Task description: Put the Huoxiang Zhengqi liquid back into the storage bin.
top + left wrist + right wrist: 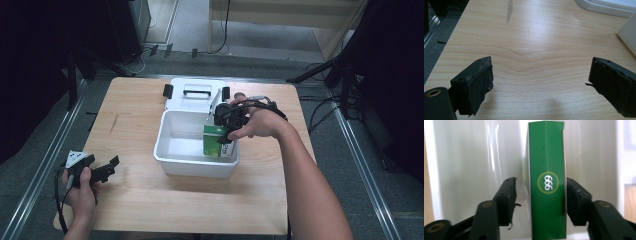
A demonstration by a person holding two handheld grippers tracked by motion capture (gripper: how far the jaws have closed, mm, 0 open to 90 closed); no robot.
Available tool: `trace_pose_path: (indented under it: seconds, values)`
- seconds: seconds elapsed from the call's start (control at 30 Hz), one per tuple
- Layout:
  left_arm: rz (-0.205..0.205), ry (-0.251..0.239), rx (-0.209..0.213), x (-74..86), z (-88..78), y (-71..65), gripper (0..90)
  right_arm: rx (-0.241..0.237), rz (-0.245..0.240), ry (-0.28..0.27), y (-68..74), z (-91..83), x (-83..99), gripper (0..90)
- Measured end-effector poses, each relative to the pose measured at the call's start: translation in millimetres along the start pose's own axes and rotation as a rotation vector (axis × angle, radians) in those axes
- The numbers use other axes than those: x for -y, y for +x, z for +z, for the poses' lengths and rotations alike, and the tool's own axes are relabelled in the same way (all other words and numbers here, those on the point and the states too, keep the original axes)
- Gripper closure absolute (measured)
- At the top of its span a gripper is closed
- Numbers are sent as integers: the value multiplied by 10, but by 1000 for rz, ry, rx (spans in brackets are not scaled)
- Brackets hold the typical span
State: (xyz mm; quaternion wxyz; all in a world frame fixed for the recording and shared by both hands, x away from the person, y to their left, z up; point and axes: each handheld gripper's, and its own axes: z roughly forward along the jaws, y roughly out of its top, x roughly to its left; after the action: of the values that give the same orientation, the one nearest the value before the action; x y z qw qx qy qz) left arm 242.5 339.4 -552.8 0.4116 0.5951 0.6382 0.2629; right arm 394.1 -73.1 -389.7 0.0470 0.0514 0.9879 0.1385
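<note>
At frame centre, the right gripper [540, 192] had its jaws apart around the green box [547, 180] inside the white bin [167, 157], one pad clear of it. At lower left, the left gripper [102, 169] stood wide open over the table [529, 45].

Both grippers' fingers [477, 85] apart

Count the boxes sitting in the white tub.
1. A green cardboard box stands upright in the white plastic tub, against its right wall, between the right tongs. The box and hand hide part of the tub floor, so something small could lie behind.
</note>
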Motion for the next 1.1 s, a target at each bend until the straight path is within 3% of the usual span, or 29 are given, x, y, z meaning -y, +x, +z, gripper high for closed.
trace_pose_path:
  seconds: [0.03,0.07,0.13,0.2,0.27,0.33,0.37,0.6,0.63,0.67,0.8,0.87,0.9,0.93,0.97,1.0,1.03,1.07,1.1]
  values:
    - [1,1,0,0,0,0,64,16,41,-21,-2,-14,13,360]
    - [1,1,0,0,0,0,64,16,41,-21,-2,-14,13,360]
    - [0,0,0,0,0,0,64,32,83,-50,36,-47,22,239]
    - [2,1,-1,0,0,0,64,87,129,-64,63,-86,17,128]
    - [3,1,-1,0,0,0,64,115,181,-103,68,-140,15,124]
    - [3,2,-1,0,-1,0,64,104,204,-125,63,-166,14,96]
    - [0,0,-1,0,0,0,64,78,228,-149,55,-209,17,0]
    - [2,0,-2,0,0,0,64,152,373,-289,6,-357,73,0]
    - [2,0,-2,0,0,0,64,152,373,-289,6,-357,73,0]
    - [4,1,-1,0,0,-1,64,179,417,-304,-1,-374,107,0]
    - [5,1,-2,0,-2,-2,64,224,487,-309,-21,-375,179,0]
    - [10,4,-1,0,-4,1,64,276,566,-347,-58,-375,289,0]
    - [8,5,-1,0,-4,-1,64,276,566,-347,-58,-375,289,0]
    - [7,5,-1,0,-4,-1,64,292,652,-382,-90,-395,381,0]
    - [7,5,-1,0,-4,-1,64,292,652,-382,-90,-395,381,0]
    - [6,4,-2,1,-5,-1,64,312,736,-407,-128,-412,482,0]
    - [6,4,-2,1,-5,-1,64,312,736,-407,-128,-412,482,0]
    - [6,4,-2,1,-4,-1,64,334,788,-432,-156,-430,584,0]
    - [6,4,-2,1,-4,-1,64,334,788,-432,-156,-430,584,0]
